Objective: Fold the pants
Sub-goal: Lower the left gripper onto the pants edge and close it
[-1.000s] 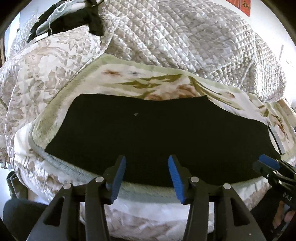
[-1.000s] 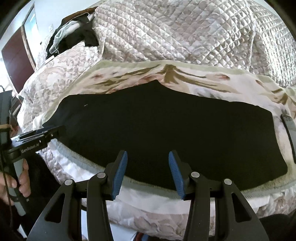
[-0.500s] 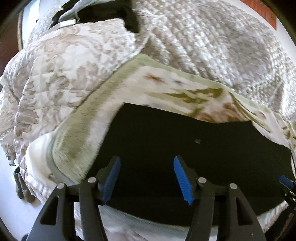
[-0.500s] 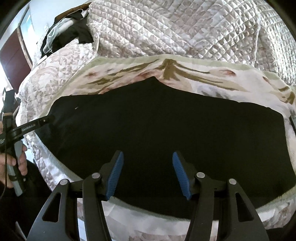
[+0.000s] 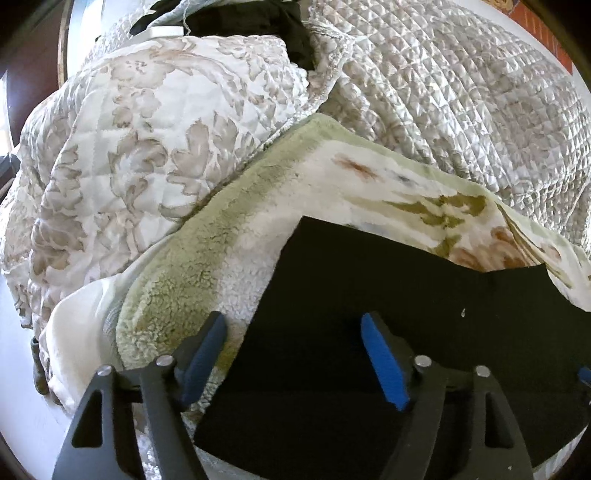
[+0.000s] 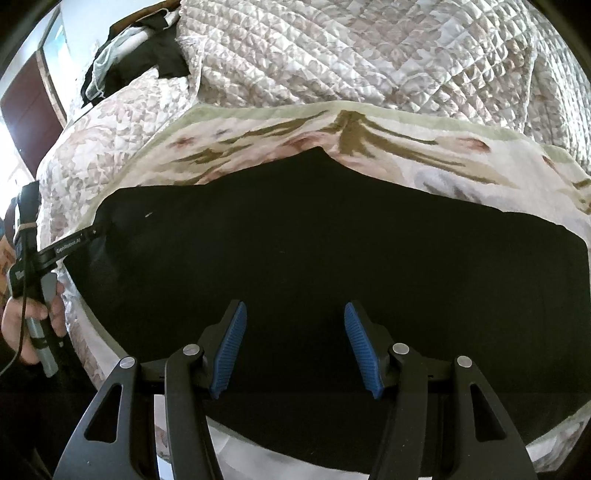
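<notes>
Black pants (image 5: 406, 314) (image 6: 314, 229) lie spread flat on a floral fleece blanket (image 5: 207, 266) (image 6: 424, 155) on the bed. In the left wrist view my left gripper (image 5: 295, 336) hovers over the pants' left end. Its jaws are opening: one blue pad (image 5: 201, 354) is over the fleece, the other over the black cloth, and neither presses on anything. The right wrist view shows the left gripper (image 6: 96, 229) side-on at the pants' left edge, held by a hand (image 6: 33, 321). My right gripper (image 6: 294, 321) stands open above the pants near their front edge, gripping nothing.
A quilted bedspread (image 5: 443, 92) (image 6: 332, 55) is heaped behind the blanket. A pile of dark and pale clothes (image 6: 133, 59) (image 5: 251, 22) lies at the back left. The bed's front edge drops away below the grippers. A dark door (image 6: 29, 107) stands at far left.
The left gripper has swung left from the pants' middle to their left end and its jaws have widened. The right gripper has moved in lower over the pants and opened a little.
</notes>
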Demonstrator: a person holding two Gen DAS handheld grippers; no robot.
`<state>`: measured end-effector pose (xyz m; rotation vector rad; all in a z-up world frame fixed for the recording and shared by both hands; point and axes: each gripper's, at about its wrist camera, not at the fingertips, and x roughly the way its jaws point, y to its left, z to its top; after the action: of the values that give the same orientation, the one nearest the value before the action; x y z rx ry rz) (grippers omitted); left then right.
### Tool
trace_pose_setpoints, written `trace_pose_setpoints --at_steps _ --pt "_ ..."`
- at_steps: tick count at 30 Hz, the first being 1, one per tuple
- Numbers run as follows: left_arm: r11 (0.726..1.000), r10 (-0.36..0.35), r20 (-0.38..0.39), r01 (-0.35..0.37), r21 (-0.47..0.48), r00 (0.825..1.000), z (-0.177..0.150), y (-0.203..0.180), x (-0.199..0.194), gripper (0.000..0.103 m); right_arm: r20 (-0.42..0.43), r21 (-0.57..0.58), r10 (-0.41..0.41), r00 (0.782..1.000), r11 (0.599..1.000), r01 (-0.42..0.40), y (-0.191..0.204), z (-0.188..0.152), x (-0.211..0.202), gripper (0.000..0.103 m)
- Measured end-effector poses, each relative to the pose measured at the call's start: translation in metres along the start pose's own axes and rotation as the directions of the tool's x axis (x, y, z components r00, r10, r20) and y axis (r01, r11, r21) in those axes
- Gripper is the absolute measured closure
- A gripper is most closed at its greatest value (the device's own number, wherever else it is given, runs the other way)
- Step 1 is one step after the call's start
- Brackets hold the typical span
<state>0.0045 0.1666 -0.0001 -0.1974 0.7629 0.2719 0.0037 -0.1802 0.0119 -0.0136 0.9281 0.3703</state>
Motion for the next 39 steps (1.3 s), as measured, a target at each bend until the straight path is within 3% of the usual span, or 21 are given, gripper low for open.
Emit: trace_pose_setpoints --at_steps 2,6,8,14,19,26,33,36,39 --pt "1.0 -0.027 0.002 0.027 0.014 1.0 0.001 -0.004 -0.002 0.052 0.006 0.007 0.003 1.0 1.0 -0.003 -0.001 -0.001 0.0 0.047" --pt "0.998 -0.049 -0.005 0.049 0.038 0.999 0.003 -0.015 -0.003 0.077 0.014 0.016 0.008 1.0 1.0 -0.009 -0.002 -0.003 -0.003 0.047" --pt "0.998 -0.062 -0.01 0.063 0.026 0.998 0.005 -0.016 -0.005 0.095 0.019 0.023 0.01 1.0 1.0 -0.01 -0.004 -0.005 -0.006 0.047" --pt "0.977 -0.21 -0.006 0.209 -0.048 0.978 0.013 -0.026 -0.023 0.095 0.049 0.06 0.008 0.999 0.998 -0.011 -0.012 -0.016 -0.025 0.047" --pt "0.935 -0.352 0.001 0.352 -0.054 0.936 0.024 -0.06 -0.046 0.095 0.072 0.098 0.007 0.997 0.995 -0.014 -0.025 -0.025 -0.039 0.047" --pt "0.86 -0.507 -0.068 0.509 0.022 0.859 0.022 -0.15 -0.054 0.095 0.107 0.146 0.003 0.994 0.989 -0.019 -0.041 -0.032 -0.052 0.047" --pt "0.784 -0.587 -0.228 0.616 0.078 0.776 -0.01 -0.241 -0.033 0.095 0.118 0.188 -0.036 0.992 0.982 0.013 -0.063 -0.041 -0.062 0.047" --pt "0.762 -0.594 -0.302 0.642 0.084 0.745 -0.026 -0.257 -0.026 0.093 0.111 0.215 -0.058 0.992 0.976 0.034 -0.076 -0.045 -0.064 0.047" --pt "0.733 -0.628 -0.323 0.678 0.059 0.708 -0.029 -0.256 -0.033 0.085 0.112 0.231 -0.067 0.991 0.972 0.039 -0.083 -0.047 -0.066 0.047"
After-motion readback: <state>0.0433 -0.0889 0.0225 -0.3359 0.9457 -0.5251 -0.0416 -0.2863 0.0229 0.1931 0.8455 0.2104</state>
